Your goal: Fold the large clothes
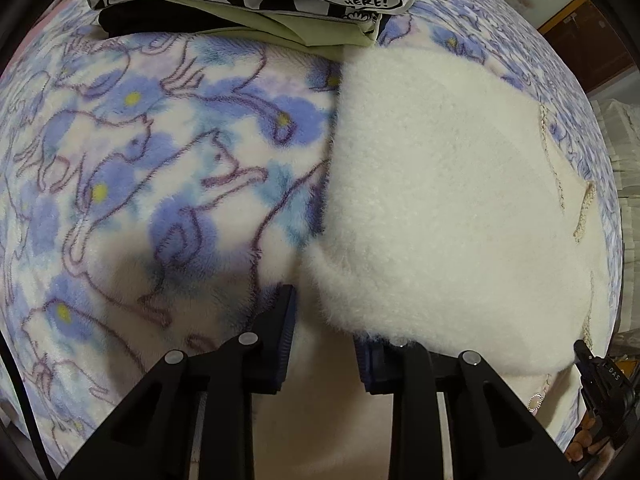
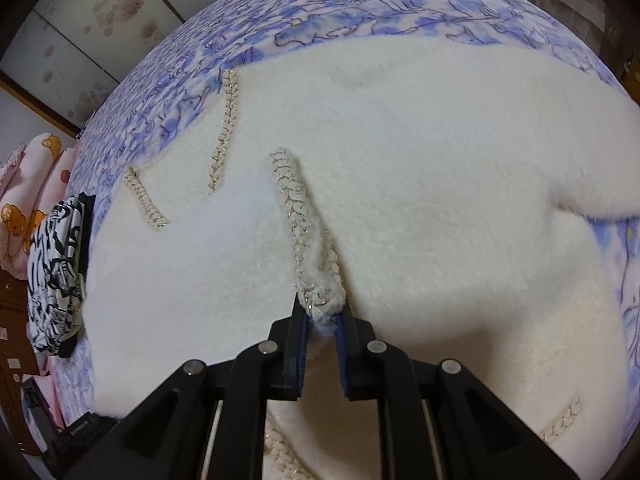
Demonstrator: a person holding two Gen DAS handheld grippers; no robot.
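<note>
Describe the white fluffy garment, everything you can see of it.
The white fluffy garment is a cream, fleecy piece with braided, metallic-flecked trim along its edges and short trim strips on its front. It lies spread, mostly flat, on the blue floral blanket. The right gripper pinches a trimmed edge, lifting it into a ridge. The left gripper straddles another fuzzy edge; whether its pads press the fabric is unclear.
</note>
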